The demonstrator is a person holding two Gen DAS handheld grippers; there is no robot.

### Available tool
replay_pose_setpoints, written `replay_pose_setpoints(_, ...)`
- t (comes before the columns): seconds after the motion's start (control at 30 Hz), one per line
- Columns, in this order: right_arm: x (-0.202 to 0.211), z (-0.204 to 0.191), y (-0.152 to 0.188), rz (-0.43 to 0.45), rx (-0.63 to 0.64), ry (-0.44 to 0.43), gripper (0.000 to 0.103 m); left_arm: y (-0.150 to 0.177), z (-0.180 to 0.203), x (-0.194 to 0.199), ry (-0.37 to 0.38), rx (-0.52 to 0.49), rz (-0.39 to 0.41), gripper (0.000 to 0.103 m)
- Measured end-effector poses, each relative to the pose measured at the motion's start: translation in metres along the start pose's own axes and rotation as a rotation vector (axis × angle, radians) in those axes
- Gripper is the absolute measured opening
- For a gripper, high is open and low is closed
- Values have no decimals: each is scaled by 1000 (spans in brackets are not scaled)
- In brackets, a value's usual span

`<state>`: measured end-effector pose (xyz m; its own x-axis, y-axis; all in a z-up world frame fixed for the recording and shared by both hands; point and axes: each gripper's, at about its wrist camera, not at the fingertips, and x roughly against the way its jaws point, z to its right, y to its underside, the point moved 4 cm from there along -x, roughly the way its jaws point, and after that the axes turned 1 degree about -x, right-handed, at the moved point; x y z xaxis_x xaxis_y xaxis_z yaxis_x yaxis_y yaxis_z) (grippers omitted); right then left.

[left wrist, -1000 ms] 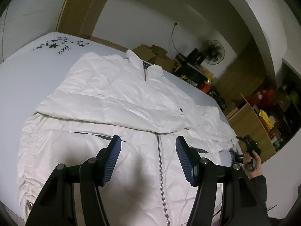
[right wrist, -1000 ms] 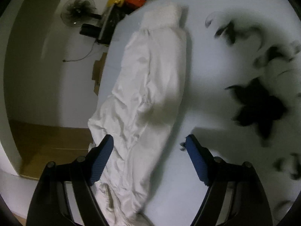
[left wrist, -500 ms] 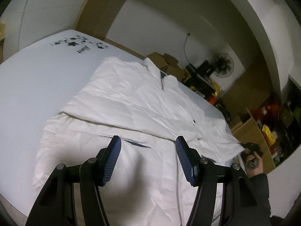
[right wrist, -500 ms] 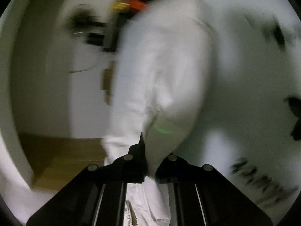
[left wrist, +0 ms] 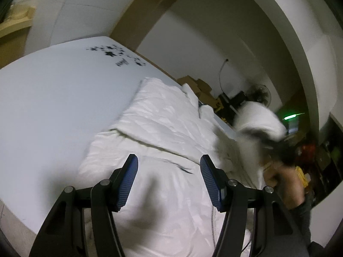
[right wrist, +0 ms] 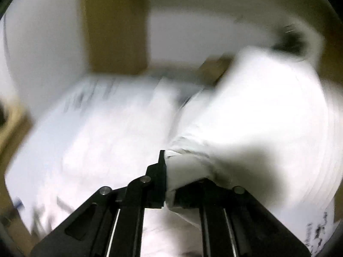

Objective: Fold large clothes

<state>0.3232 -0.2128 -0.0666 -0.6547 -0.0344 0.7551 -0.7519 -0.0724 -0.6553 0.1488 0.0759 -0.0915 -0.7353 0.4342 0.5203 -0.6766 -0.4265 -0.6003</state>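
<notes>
The jacket [left wrist: 171, 132] is white, its padding creased, with a dark zip line down the front; the surface [left wrist: 53, 98] beneath it is pale bluish-white, printed at its far end with black stars and a scrap of script; the left tongs [left wrist: 168, 180] are black with ribbed blue pads [left wrist: 128, 180]; the right tongs [right wrist: 169, 182] show only black — the sleeve [right wrist: 246, 128] they pinch is white, blurred; the wall panel [left wrist: 148, 19] looks tan, perhaps wood.
</notes>
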Motion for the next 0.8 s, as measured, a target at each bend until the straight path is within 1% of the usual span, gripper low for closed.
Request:
replay_pose_setpoints(0.03,-35,-18,21,-102,25,-19,14,0,-5,5,-9,8,8,61)
replay_pose_setpoints(0.07,-65,-29,42,-190,45,-26,15,-1,-9,8,-13,13,13,61)
replay_pose_setpoints(0.1,-87,-30,52,-242,54,-19,18,-2,-15,12,-21,20,20,61)
replay_pose_setpoints(0.13,-96,-26,59,-244,42,-14,19,-3,-19,14,-29,25,26,61)
replay_pose_setpoints(0.17,-99,-21,60,-226,32,-21,19,-4,-22,15,-34,29,30,61)
replay_pose_setpoints(0.23,-94,-10,62,-209,-11,-67,25,-7,-26,13,-42,39,30,61)
replay_pose_setpoints(0.27,-88,-2,63,-203,-55,-118,36,-8,-26,9,-39,44,23,61)
replay_pose_setpoints(0.3,-85,4,62,-195,-84,-149,47,-9,-25,5,-35,47,15,61)
replay_pose_setpoints(0.33,-77,11,59,-179,-122,-184,52,-9,-22,1,-27,47,3,61)
replay_pose_setpoints(0.37,-68,19,56,-161,-151,-207,65,-8,-18,-2,-20,42,-6,61)
replay_pose_setpoints(0.4,-63,19,51,-148,-166,-224,67,-8,-13,-6,-13,33,-16,61)
replay_pose_setpoints(0.43,-52,28,51,-127,-195,-247,67,-8,-9,-11,-4,29,-27,61)
replay_pose_setpoints(0.47,-44,38,51,-111,-228,-265,68,-8,0,-20,34,27,-69,61)
replay_pose_setpoints(0.5,-35,55,53,-92,-290,-308,70,-9,7,-29,65,29,-109,61)
replay_pose_setpoints(0.53,-36,68,50,-82,-333,-332,71,-9,14,-37,93,31,-144,61)
replay_pose_setpoints(0.57,-33,85,54,-73,-397,-349,75,-11,24,-49,135,35,-193,61)
replay_pose_setpoints(0.6,-35,92,61,-73,-430,-354,78,-13,31,-58,159,36,-227,61)
replay_pose_setpoints(0.67,-58,123,78,-117,-527,-352,78,-22,48,-85,192,50,-305,61)
replay_pose_setpoints(0.7,-67,135,92,-160,-566,-319,78,-26,55,-95,201,48,-323,61)
replay_pose_setpoints(0.73,-81,147,103,-210,-602,-294,76,-31,64,-106,214,41,-340,61)
replay_pose_setpoints(0.77,-94,159,115,-239,-649,-304,72,-41,75,-127,218,44,-371,61)
replay_pose_setpoints(0.8,-95,166,117,-236,-664,-308,69,-46,81,-138,211,47,-384,61)
